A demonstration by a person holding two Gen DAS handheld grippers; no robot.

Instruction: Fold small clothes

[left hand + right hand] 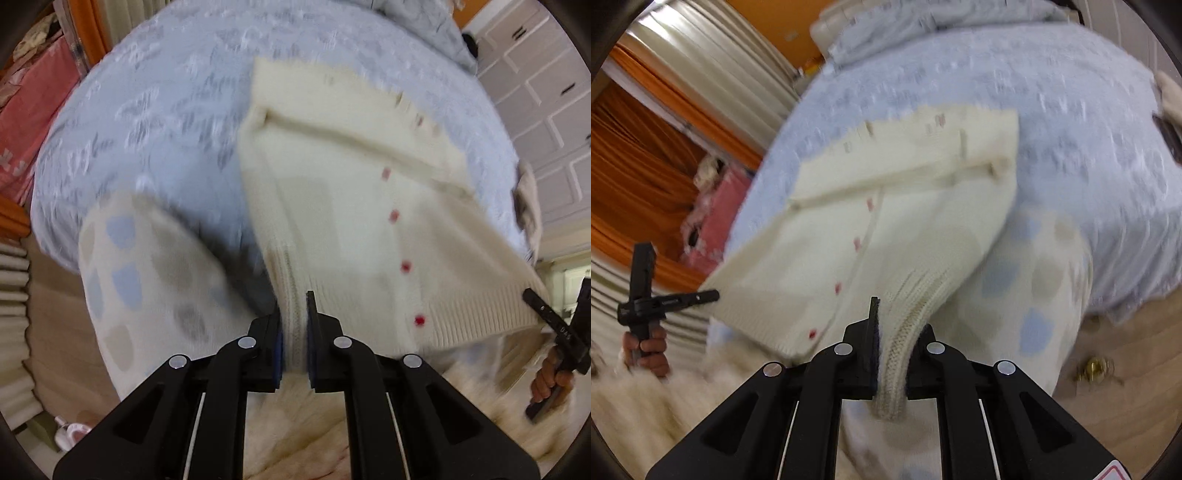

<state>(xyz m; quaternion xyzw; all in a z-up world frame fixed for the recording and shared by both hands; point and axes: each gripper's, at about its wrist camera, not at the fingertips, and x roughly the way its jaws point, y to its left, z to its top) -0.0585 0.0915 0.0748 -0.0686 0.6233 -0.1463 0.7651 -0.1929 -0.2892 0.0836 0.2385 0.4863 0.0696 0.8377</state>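
A small cream knitted cardigan with red buttons is stretched above a light blue patterned bedspread. Its sleeves are folded across the upper part. My left gripper is shut on one corner of the ribbed hem. My right gripper is shut on the other hem corner; it also shows at the right edge of the left wrist view. The cardigan also shows in the right wrist view, and the left gripper is at the left there. Both views are motion blurred.
A cream blanket with blue and beige spots hangs over the bed's near edge. A pink cloth and orange curtains are to one side. White cabinets stand on the other. A wooden floor with a small gold object lies below.
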